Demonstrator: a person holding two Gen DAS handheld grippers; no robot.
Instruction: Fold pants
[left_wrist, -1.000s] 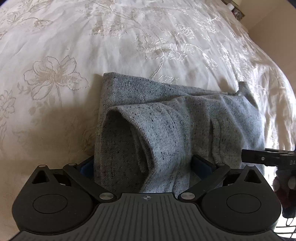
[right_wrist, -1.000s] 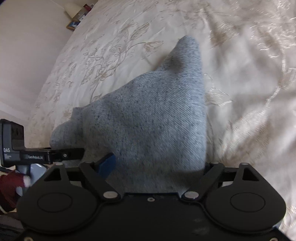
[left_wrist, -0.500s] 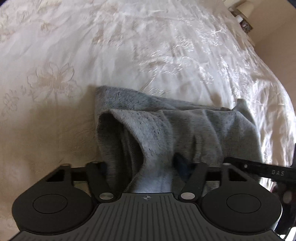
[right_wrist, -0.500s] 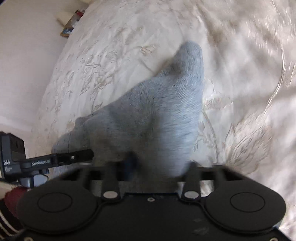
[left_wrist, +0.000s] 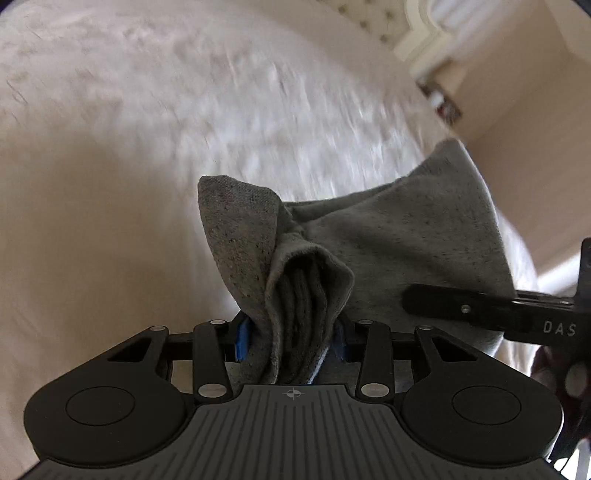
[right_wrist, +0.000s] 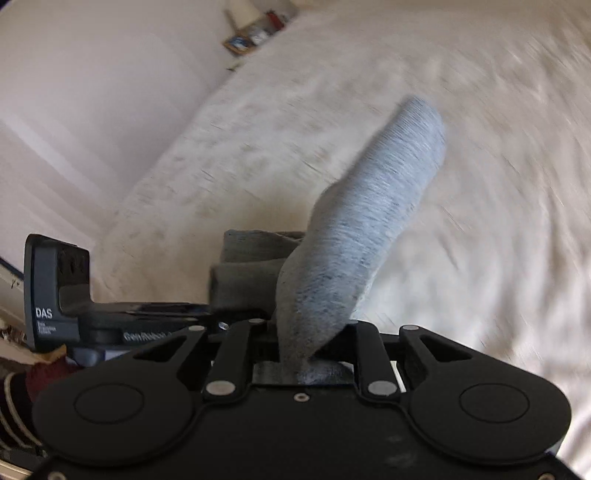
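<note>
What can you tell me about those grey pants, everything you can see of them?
The pants are speckled grey knit, soft like sweatpants, already folded into several layers. The left tool clamps a bunched, layered edge between blue pads; the right tool pinches another part, which rises as a narrow tapering fold. Both tools' jaws have just been closing on the cloth. The pants hang between them above the cream bedspread; whether any part touches it is unclear.

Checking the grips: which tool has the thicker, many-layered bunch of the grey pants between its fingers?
The left tool: it clamps a bunched wad of several folds of the pants. The right tool pinches one thinner fold.
</note>
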